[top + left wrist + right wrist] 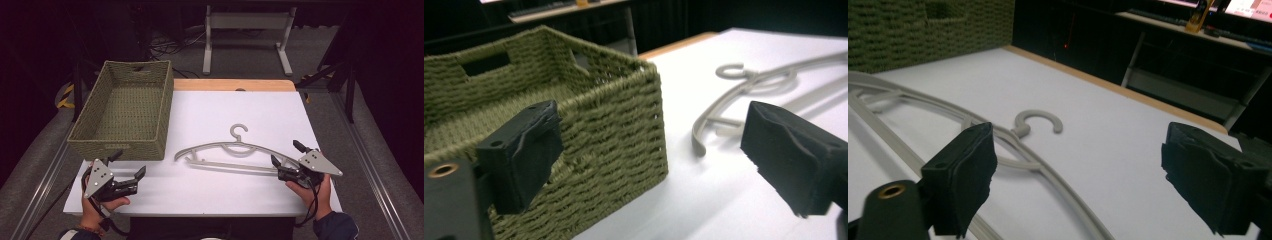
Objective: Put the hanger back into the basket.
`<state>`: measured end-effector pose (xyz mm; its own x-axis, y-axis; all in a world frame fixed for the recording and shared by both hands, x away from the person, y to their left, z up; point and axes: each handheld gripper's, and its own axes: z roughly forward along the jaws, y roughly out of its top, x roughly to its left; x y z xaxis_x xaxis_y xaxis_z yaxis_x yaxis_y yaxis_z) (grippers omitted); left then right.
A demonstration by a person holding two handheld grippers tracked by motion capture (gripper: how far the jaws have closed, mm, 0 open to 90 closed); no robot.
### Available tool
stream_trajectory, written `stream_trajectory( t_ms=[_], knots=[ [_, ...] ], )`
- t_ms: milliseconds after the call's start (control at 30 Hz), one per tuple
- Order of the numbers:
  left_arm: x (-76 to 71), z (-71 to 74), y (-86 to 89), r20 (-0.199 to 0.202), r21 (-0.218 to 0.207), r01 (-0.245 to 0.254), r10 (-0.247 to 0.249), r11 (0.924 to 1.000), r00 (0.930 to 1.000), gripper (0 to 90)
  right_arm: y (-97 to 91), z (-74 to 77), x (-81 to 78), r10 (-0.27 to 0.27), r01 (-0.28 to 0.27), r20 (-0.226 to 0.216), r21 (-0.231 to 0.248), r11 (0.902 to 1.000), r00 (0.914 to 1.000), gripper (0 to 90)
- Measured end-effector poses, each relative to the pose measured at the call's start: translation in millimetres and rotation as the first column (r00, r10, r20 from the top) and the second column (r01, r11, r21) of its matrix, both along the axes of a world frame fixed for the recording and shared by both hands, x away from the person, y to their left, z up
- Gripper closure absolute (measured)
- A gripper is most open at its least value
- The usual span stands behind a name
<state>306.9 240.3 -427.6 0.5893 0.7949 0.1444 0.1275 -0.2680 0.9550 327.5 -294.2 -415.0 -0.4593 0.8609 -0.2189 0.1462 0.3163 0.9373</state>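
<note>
Woven rough basket (125, 107); smooth plastic hanger (230, 152).

A white table (260, 115) carries two things; a strip of bare wood (232, 85) runs along its far edge. A woven green basket (125, 107) stands in the far left corner and reaches most of the way toward the near edge. It has a handle slot (141, 68) cut in its far wall. A grey hanger (235, 150) lies flat nearer the near edge, right of the basket. Its hook points to the far edge, and its left tip is close to the basket's near right corner but apart from it. Beyond the far edge, on grey floor, stands a white metal frame (247, 22), with dark cables (170, 47) tangled to its left.
</note>
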Motion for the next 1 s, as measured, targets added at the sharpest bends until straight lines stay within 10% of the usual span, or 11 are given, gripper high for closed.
stream_trajectory(
  t_ms=[467, 667, 700, 767, 1000],
  knots=[
    [0.6, -12.1, 0.7, -0.085, 0.064, 0.026, -0.021, 0.9976, 0.9962, 16.0, 6.6, 3.4, 13.2, 0.091, -0.093, -0.108, -0.014, 0.9956, 0.9900, 23.1],
    [-0.5, -12.7, 1.9, -0.100, 0.060, 0.060, -0.054, 0.9964, 0.9935, 16.2, 6.6, 10.7, 39.2, 0.049, -0.085, -0.232, -0.149, 0.9852, 0.9714, 27.8],
    [-0.4, -12.9, 1.2, -0.101, 0.069, 0.068, -0.060, 0.9953, 0.9930, 16.2, 1.3, 12.8, 50.9, 0.069, -0.111, -0.301, -0.124, 0.9860, 0.9512, 29.4],
    [-0.1, -13.4, 0.6, -0.106, 0.074, 0.076, -0.068, 0.9944, 0.9920, 16.0, 0.1, 13.2, 54.2, 0.063, -0.111, -0.319, -0.135, 0.9846, 0.9456, 29.5],
    [4.1, -16.7, 0.0, -0.150, 0.090, 0.073, -0.058, 0.9933, 0.9870, 14.6, -5.0, 8.3, 77.9, 0.057, -0.166, -0.466, -0.196, 0.9664, 0.8829, 32.2]
  ],
)
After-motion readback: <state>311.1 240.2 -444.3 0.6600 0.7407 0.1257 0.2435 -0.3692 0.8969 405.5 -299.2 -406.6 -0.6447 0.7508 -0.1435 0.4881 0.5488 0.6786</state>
